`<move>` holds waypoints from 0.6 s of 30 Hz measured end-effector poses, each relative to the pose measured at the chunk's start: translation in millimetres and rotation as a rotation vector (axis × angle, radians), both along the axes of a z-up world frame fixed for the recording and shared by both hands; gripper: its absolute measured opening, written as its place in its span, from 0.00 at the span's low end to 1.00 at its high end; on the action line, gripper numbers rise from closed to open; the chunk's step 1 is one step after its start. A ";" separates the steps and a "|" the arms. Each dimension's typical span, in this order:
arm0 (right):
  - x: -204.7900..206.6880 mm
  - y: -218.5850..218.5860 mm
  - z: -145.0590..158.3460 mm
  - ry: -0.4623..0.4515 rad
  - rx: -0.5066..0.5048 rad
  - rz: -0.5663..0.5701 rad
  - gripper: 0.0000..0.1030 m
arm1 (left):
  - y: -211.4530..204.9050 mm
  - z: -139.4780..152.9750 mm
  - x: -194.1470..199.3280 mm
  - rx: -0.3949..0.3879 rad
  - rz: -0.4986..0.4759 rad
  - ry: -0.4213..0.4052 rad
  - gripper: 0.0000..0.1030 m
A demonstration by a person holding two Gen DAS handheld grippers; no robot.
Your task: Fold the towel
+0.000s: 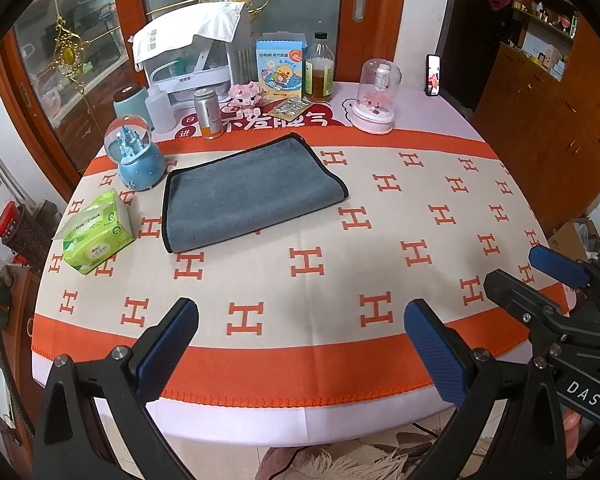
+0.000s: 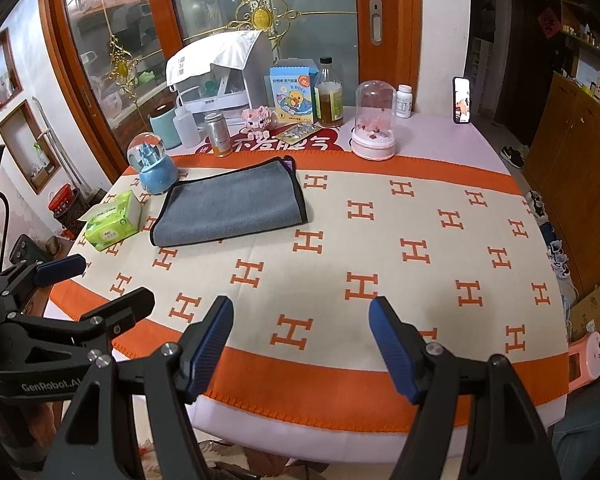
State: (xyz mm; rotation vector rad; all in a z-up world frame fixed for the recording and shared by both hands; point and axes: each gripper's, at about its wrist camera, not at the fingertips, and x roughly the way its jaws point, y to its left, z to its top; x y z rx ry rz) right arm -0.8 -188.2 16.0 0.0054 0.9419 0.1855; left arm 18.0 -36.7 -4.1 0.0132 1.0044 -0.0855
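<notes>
Here, left tongs (image 1: 302, 344) released, right tongs (image 2: 302, 348) released, both hovering near table edge, folded towel (image 1: 248, 192) well apart.

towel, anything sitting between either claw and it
Nothing visible does. Only bare tablecloth lies between the open left claw, the open right claw and the towel; the tissue pack sits off to its left.

"DAS" in white on the right gripper (image 1: 556, 276) body. "GenRobot.AI" on the left gripper (image 2: 96, 280) body. Orange "H" letters repeat across the tablecloth (image 2: 340, 364). "B.Duck" on the far blue duck box (image 1: 280, 70). Large Chinese characters on the far mat (image 1: 284, 120).
</notes>
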 end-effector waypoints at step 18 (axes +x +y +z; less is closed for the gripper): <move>1.7 0.9 0.6 0.002 0.000 0.001 0.69 | 1.5 0.7 0.5 0.001 0.001 0.000 0.99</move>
